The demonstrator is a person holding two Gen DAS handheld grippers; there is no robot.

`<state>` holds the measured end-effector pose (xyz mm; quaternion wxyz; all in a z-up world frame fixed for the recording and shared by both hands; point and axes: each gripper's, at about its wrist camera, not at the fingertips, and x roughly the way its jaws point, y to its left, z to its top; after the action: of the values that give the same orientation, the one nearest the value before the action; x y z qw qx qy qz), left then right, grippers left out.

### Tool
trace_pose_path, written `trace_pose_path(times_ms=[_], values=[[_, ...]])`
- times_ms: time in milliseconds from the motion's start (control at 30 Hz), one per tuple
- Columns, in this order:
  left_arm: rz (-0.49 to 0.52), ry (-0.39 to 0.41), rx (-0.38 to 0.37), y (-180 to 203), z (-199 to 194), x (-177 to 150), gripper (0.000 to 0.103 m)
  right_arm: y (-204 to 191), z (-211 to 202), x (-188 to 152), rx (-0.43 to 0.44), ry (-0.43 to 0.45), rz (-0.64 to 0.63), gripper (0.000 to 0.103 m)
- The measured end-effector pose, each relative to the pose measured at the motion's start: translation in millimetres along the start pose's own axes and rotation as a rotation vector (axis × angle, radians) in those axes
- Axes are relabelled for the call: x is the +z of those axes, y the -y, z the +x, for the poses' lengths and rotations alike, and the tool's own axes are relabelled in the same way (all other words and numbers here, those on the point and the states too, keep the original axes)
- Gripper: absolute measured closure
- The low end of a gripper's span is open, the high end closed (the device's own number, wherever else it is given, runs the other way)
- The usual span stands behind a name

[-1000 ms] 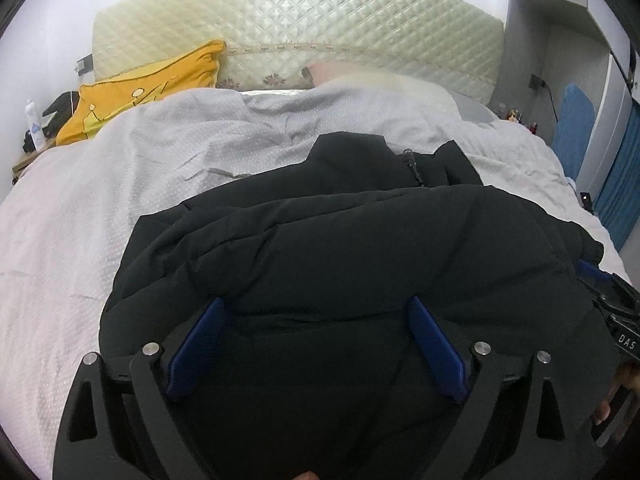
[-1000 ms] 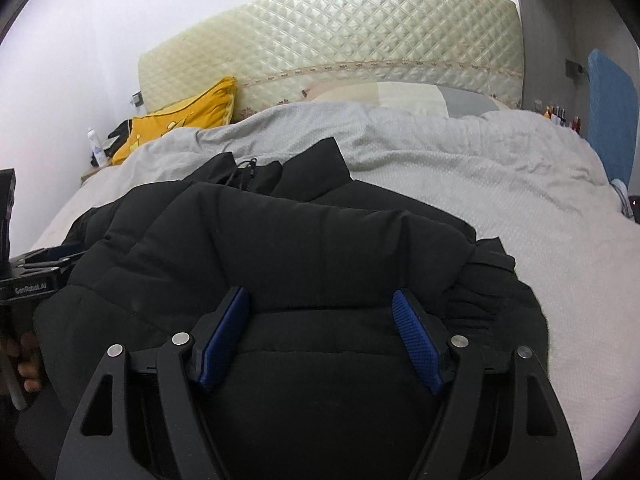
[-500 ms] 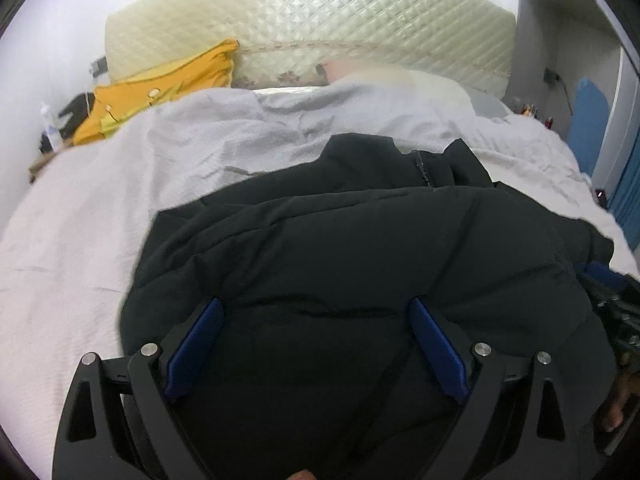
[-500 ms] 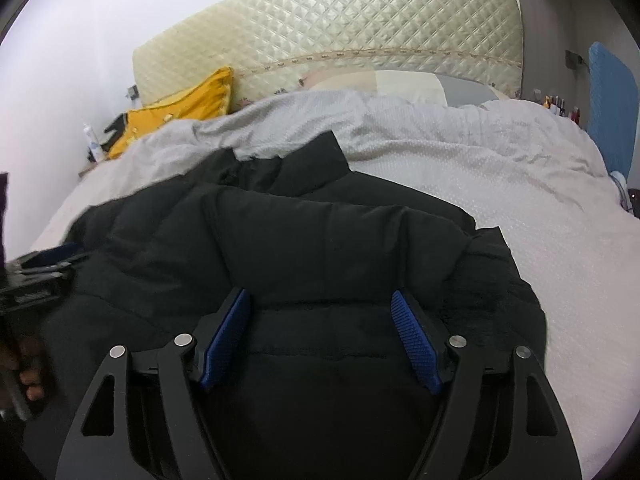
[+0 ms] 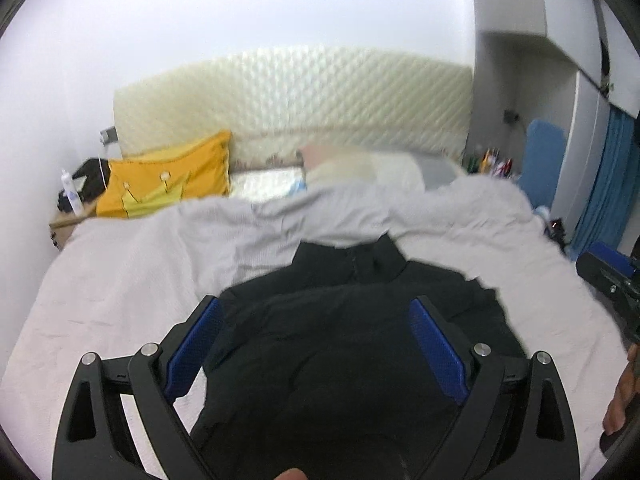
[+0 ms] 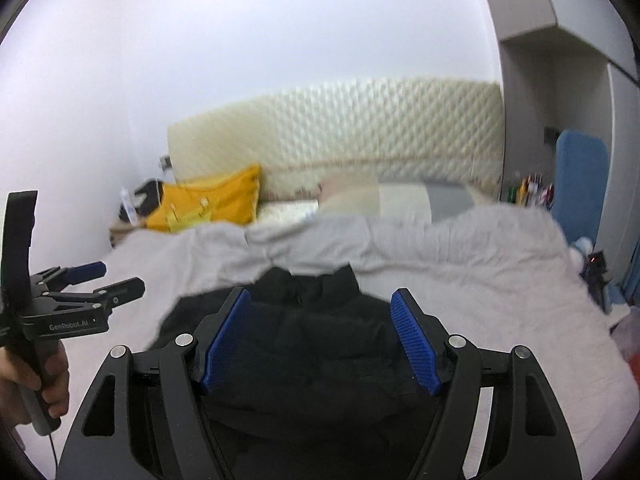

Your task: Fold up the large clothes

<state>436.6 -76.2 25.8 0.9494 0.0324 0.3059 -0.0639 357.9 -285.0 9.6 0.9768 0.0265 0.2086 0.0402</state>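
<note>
hovering over the black jacket [image 5: 352,360] bundled on the bed [image 5: 120,280], left gripper [image 5: 316,344] and right gripper [image 6: 320,336] both spread, pinching nothing. judgement: check the bundle lies square, collar toward the headboard [image 6: 360,136]; press flat if puffy.

Bedroom, mid-fold | open bedspread [image 5: 120,300] lies bare left and right of the black jacket [image 5: 340,340], which fills the middle | yellow pillow [image 5: 168,184] and headboard [image 5: 300,100] block the far end | blue panel [image 6: 580,176] and cluttered items crowd the right edge | air above the bed is free
</note>
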Motion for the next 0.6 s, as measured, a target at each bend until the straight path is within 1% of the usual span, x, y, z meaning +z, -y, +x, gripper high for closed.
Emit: trace_pose_path(times_ms=[133, 200, 300, 467, 600], values=[[0.006, 0.051, -0.002, 7, -61, 11, 0.008, -17, -57, 18, -0.005, 0.064, -0.024, 0.03], [0.012, 0.078, -0.002, 9, -92, 13, 0.008, -22, -80, 23, -0.008, 0.09, -0.03, 0.028], [0.004, 0.1, -0.006, 10, -135, 10, 0.008, -29, -120, 28, -0.003, 0.131, -0.026, 0.02], [0.013, 0.111, -0.014, 13, -194, -14, 0.008, -40, -173, 22, 0.001, 0.182, -0.037, 0.009], [0.03, 0.126, -0.012, 17, -230, -39, 0.008, -48, -200, 10, -0.005, 0.176, -0.047, 0.007]])
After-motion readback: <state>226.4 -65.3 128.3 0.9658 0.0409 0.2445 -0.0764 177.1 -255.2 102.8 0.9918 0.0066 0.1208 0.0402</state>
